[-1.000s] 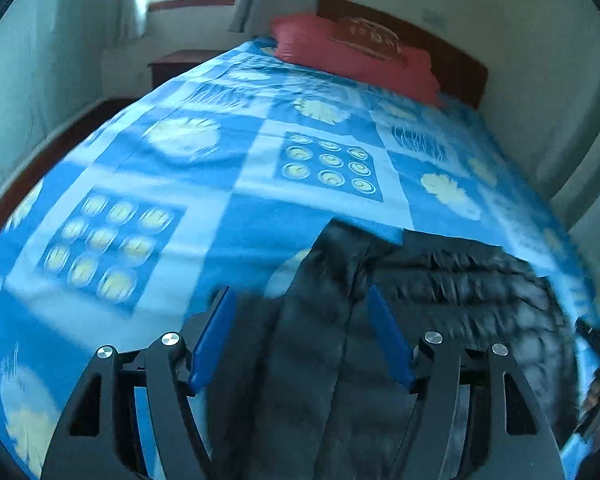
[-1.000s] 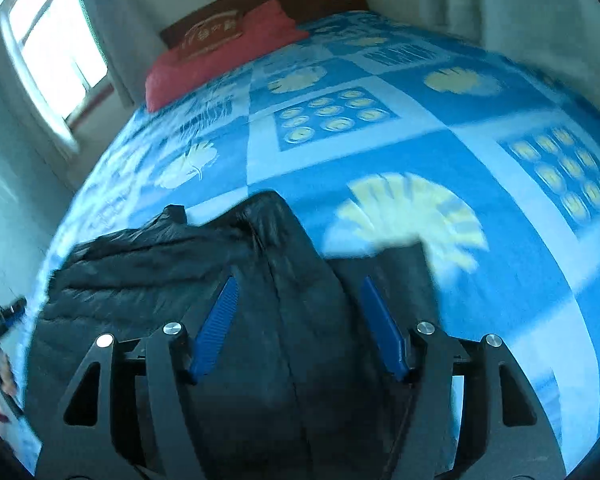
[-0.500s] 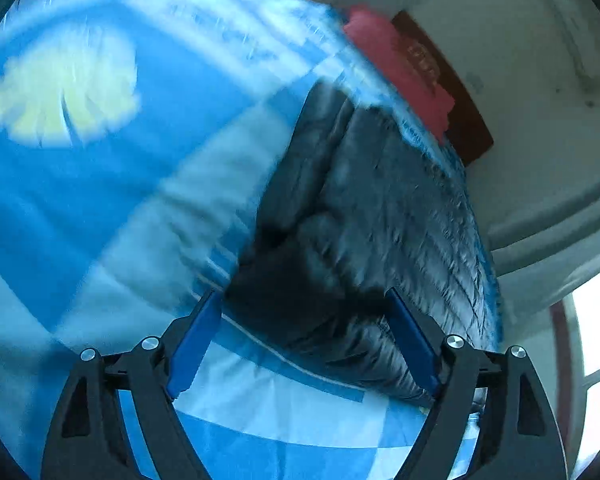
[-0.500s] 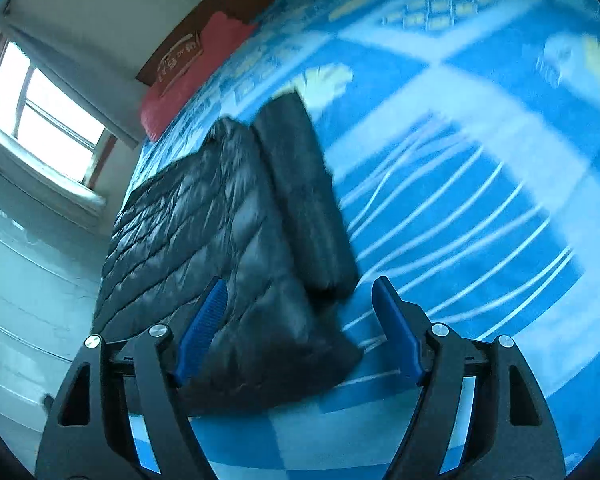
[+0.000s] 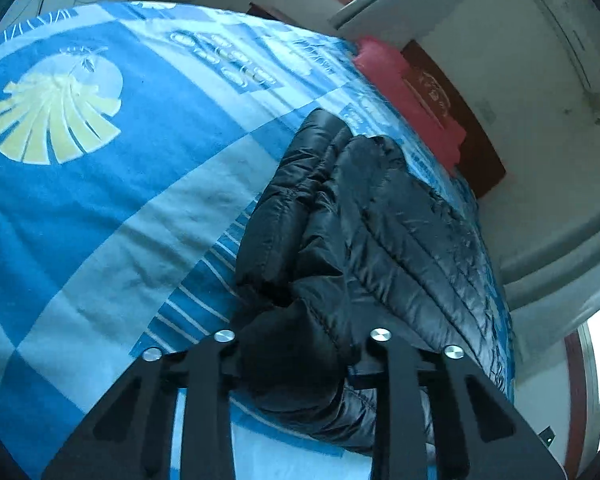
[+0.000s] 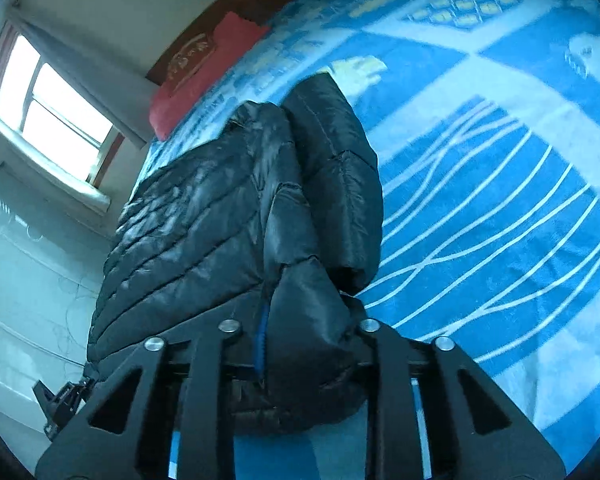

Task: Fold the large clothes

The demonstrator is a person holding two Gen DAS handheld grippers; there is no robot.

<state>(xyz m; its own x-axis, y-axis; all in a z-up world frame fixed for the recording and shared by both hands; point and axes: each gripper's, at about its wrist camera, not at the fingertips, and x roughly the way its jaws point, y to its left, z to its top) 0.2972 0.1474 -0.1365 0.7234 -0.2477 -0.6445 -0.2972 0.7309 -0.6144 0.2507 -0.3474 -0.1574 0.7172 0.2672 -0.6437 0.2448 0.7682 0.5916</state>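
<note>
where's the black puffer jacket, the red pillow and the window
black puffer jacket (image 5: pixel 412 248), left wrist view, quilted body panel
red pillow (image 6: pixel 204 80), right wrist view, middle of its face
window (image 6: pixel 48 116), right wrist view, bright pane

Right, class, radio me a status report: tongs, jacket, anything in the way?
Left tongs closing, jacket corner bunched between them. Right tongs closing on the other corner. Jacket flat on the bed, sleeves folded in. Nothing in the way.
</note>
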